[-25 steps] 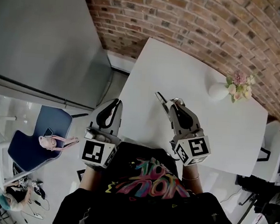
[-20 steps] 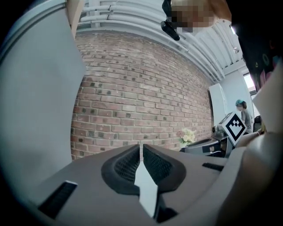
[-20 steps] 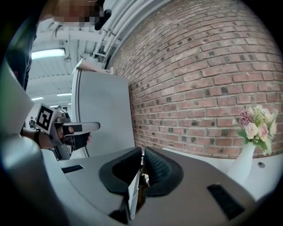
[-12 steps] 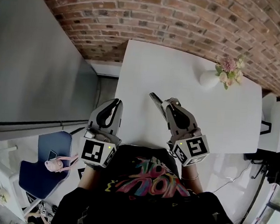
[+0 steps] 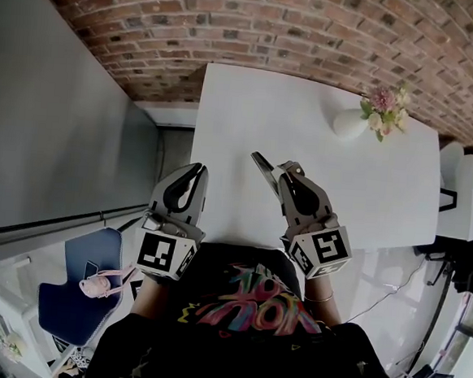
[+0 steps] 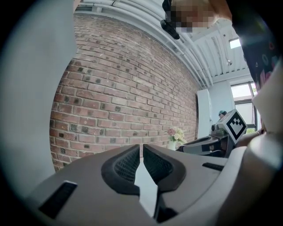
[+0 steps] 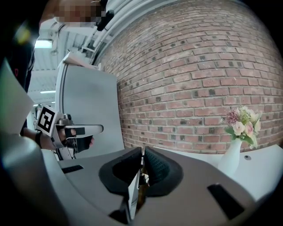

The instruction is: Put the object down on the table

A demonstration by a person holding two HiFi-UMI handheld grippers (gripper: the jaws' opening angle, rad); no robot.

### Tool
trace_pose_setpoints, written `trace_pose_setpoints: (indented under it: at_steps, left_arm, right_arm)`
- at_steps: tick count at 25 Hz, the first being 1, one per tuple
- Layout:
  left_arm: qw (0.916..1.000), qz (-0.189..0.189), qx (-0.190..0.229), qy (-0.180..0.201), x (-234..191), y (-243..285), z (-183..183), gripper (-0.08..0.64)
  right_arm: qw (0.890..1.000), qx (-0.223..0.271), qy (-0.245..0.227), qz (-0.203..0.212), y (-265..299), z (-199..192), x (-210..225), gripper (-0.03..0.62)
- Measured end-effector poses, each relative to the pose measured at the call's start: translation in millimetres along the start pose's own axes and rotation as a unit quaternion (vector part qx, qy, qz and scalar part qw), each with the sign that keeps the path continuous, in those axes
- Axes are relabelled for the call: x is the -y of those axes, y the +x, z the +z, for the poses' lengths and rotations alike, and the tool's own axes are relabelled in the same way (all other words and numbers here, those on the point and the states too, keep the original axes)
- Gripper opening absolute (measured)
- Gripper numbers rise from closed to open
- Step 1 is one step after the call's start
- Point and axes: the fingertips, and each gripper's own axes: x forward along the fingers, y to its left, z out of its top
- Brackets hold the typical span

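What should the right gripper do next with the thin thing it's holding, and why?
Probably lower the right gripper toward the white table: its fingers pinch a thin dark object that seems to hang above the tabletop.

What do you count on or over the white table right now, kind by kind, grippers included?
Grippers: 2, the left gripper and the right gripper
Vase of flowers: 1
Thin dark object, held in the right gripper's fingers: 1
Total: 4
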Motion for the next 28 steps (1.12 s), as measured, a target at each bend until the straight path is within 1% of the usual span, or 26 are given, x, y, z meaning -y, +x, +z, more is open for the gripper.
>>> trace_pose_setpoints:
  at_steps: [6,10,15,18,21,28]
  left_arm:
    - [0.9999,-0.015,-0.007,-0.002,5.3,3.8,-7.8,0.040]
    - [0.9996,-0.023,-0.014,-0.003,9.0,8.1,-14.4,0.040]
    - [0.9993,-0.027,-0.024,-0.006,11.4,13.1,-25.9,0.040]
    - [0.9991,-0.029,-0.031,-0.008,11.6,15.5,-35.6,0.040]
    - [0.9987,-0.032,-0.037,-0.014,12.5,17.6,-43.6,0.040]
    - [0.9977,-0.039,-0.049,-0.026,17.5,25.6,-62.3,0.040]
  right_arm:
    - [1.000,-0.008,-0.002,-0.010,-2.0,-7.0,1.1,0.041]
    - [1.000,0.005,0.006,-0.016,-0.4,-9.0,5.6,0.041]
    - [1.000,0.000,0.026,-0.015,5.0,-29.5,12.0,0.041]
    - [0.999,0.000,0.050,-0.011,10.9,-45.6,13.5,0.041]
    - [0.998,0.001,0.064,-0.011,18.5,-61.4,13.4,0.041]
    - [0.995,-0.017,0.099,-0.008,33.3,-100.0,16.2,0.041]
